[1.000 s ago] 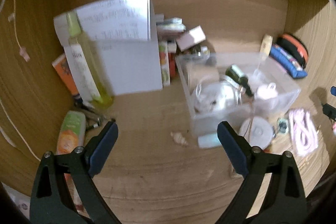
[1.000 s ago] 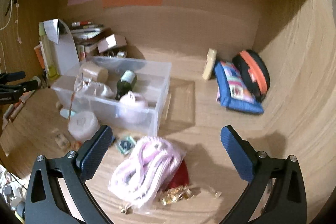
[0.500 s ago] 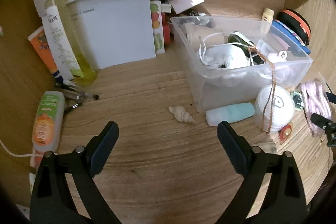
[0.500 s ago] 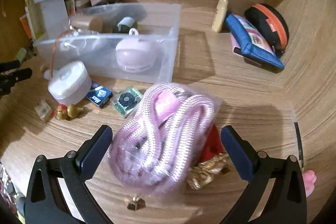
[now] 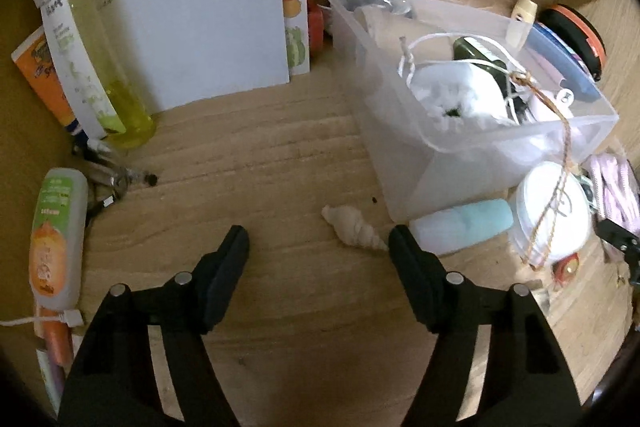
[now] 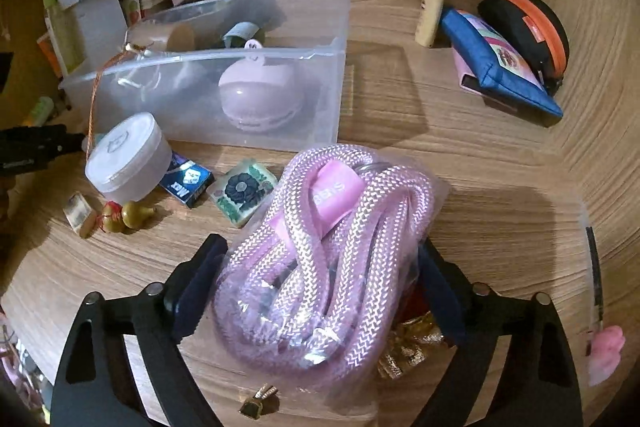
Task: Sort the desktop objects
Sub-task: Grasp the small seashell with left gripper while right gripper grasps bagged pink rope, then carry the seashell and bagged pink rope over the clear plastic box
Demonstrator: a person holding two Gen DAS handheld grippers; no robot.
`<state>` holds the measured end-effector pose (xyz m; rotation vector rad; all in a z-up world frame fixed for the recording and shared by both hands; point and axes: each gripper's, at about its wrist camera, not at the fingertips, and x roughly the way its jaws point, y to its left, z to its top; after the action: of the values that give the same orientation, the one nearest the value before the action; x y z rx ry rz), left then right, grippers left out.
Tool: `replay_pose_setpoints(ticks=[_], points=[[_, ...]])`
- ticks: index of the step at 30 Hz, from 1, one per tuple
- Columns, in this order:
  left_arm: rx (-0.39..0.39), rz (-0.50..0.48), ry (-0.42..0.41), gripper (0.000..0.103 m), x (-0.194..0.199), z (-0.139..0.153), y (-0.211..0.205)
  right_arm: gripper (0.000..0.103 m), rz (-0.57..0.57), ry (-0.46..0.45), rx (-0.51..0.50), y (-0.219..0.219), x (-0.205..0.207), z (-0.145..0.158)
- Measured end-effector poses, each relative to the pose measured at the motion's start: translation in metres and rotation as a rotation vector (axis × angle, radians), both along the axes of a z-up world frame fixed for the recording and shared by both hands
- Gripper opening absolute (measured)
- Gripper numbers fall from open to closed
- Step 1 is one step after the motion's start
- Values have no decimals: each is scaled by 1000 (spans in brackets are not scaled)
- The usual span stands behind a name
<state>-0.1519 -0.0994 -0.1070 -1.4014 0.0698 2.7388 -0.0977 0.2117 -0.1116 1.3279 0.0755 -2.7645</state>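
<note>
Your right gripper (image 6: 320, 291) brackets the bagged pink rope (image 6: 324, 267) at lower centre, both pads against the bag though not visibly squeezing. Your left gripper (image 5: 318, 247) gapes wide over bare wood, the seashell (image 5: 354, 227) just inside its right finger. The clear bin (image 6: 304, 47) sits beyond, in the upper part of the frame.

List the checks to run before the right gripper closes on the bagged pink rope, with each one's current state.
1. Bagged pink rope sits between the right gripper fingers: ok.
2. Pads already touching the bag: cannot tell.
3. Gold trinkets clear of the right finger: not ok.
4. Clear bin has free space: ok.
5. Left gripper open, holding nothing: ok.
6. Seashell clear of the left gripper: not ok.
</note>
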Motion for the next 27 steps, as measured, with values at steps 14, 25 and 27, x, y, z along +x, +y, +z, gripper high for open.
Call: replay_pose_setpoints(ticks=[14, 25, 27], points=[[-52, -68, 56, 34, -2, 0, 14, 67, 8, 41, -29, 4, 2, 1], [-31, 4, 89, 16, 17, 9, -8, 33, 25, 67, -122, 13, 8, 15], [-30, 12, 110, 16, 23, 15, -9, 32, 26, 72, -108, 12, 10, 16]])
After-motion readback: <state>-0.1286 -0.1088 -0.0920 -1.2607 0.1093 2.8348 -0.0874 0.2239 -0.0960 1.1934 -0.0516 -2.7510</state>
